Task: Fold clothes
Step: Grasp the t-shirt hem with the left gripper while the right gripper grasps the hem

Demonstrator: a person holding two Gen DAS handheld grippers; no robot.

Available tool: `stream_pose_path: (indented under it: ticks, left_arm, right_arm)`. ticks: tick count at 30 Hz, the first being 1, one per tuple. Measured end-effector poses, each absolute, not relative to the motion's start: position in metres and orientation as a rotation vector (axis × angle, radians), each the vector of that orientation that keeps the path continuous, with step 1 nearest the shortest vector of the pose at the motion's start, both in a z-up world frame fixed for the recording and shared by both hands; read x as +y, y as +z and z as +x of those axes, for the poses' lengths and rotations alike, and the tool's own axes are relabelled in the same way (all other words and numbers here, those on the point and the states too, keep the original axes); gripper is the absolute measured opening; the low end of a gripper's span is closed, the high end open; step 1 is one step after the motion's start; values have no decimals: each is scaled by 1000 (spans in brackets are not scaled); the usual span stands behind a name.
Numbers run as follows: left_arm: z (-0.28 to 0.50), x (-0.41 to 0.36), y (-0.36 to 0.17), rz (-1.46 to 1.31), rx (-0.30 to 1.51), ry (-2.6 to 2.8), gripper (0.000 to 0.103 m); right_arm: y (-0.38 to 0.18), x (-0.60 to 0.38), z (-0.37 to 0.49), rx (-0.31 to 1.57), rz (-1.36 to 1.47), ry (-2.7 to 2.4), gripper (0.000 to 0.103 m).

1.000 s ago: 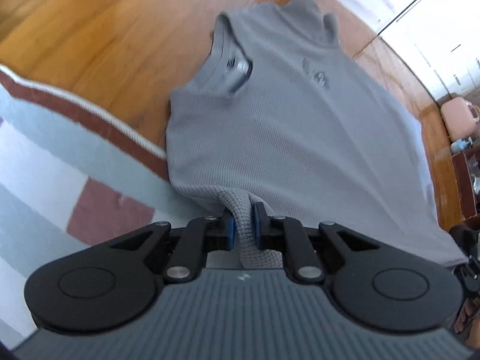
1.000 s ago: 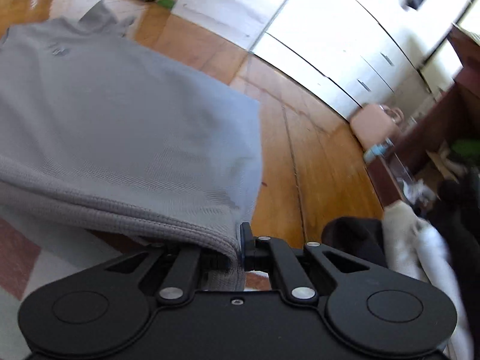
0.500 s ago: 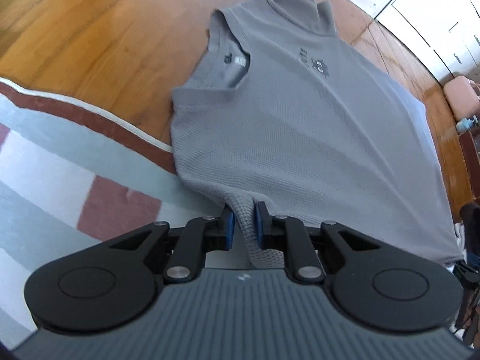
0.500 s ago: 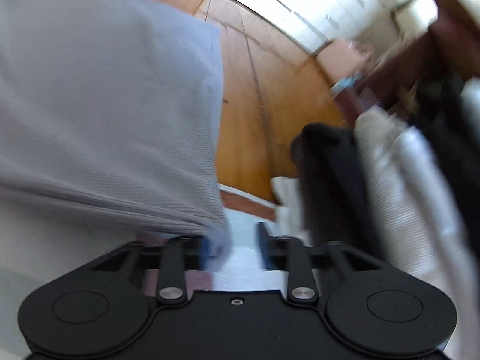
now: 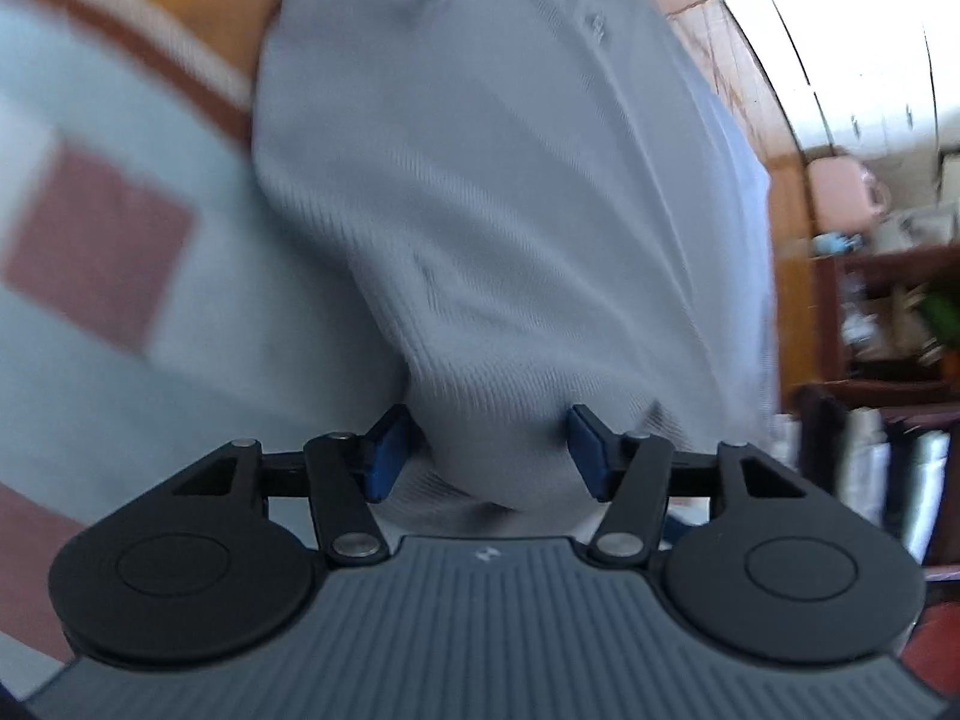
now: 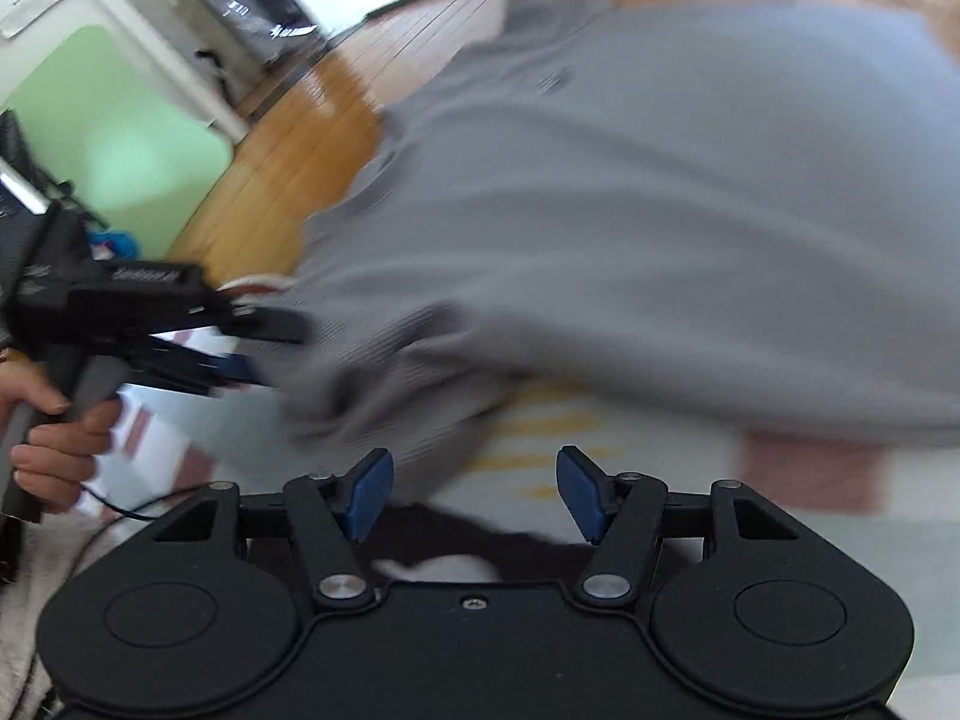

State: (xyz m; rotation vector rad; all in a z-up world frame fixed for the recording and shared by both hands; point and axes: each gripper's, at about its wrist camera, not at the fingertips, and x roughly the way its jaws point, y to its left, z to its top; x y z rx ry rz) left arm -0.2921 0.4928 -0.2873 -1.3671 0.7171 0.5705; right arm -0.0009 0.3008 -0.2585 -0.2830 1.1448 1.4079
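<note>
A grey sleeveless knit shirt (image 5: 510, 192) lies spread over the rug and wooden floor, collar at the far end. My left gripper (image 5: 489, 450) is open, its blue pads wide apart, with the shirt's near hem bunched loosely between them. My right gripper (image 6: 474, 489) is open and empty just short of the shirt's (image 6: 630, 228) near edge. The left gripper also shows in the right wrist view (image 6: 240, 348), held by a hand at the shirt's left corner. Both views are blurred.
A striped rug with red and pale blue patches (image 5: 96, 252) lies under the shirt's near half. Wooden floor (image 6: 282, 144) lies beyond. A pink bag (image 5: 840, 186) and a dark wooden shelf (image 5: 888, 312) stand at the right. Dark and white clothes (image 6: 432, 540) lie beside the right gripper.
Both grippers have opened and let go of the shirt's hem. The right gripper has swung round and now faces the shirt from its near edge. The hem has dropped onto the rug.
</note>
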Motion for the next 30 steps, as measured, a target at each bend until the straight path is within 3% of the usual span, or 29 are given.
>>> stream_pose_path:
  ticks: [4, 5, 6, 7, 10, 14, 19, 22, 30]
  left_arm:
    - [-285, 495, -284, -1298, 695, 590, 50]
    - [-282, 496, -278, -1246, 677, 597, 38]
    - [-278, 497, -271, -1207, 644, 581, 35]
    - [-275, 499, -265, -1189, 596, 554, 34]
    - [-268, 509, -250, -1155, 469, 511, 35]
    - [-259, 518, -250, -1125, 458, 586, 42]
    - [-264, 522, -267, -1191, 554, 631, 46]
    - [-262, 517, -270, -1171, 639, 636, 49]
    - [-244, 501, -278, -1217, 677, 481, 51]
  right_arm:
    - [-273, 328, -22, 1108, -361, 1466, 66]
    - [-272, 332, -27, 1072, -396, 1508, 56]
    - [-271, 335, -32, 1034, -431, 1550, 16]
    - [-270, 338, -37, 998, -463, 1590, 5]
    - [-245, 334, -29, 1019, -336, 1704, 4]
    - [-219, 314, 11, 1135, -52, 1797, 4]
    - [-231, 320, 46, 998, -263, 1574, 5]
    - [-252, 328, 71, 1031, -299, 1292, 4]
    - [-264, 326, 67, 1039, -323, 1250, 5]
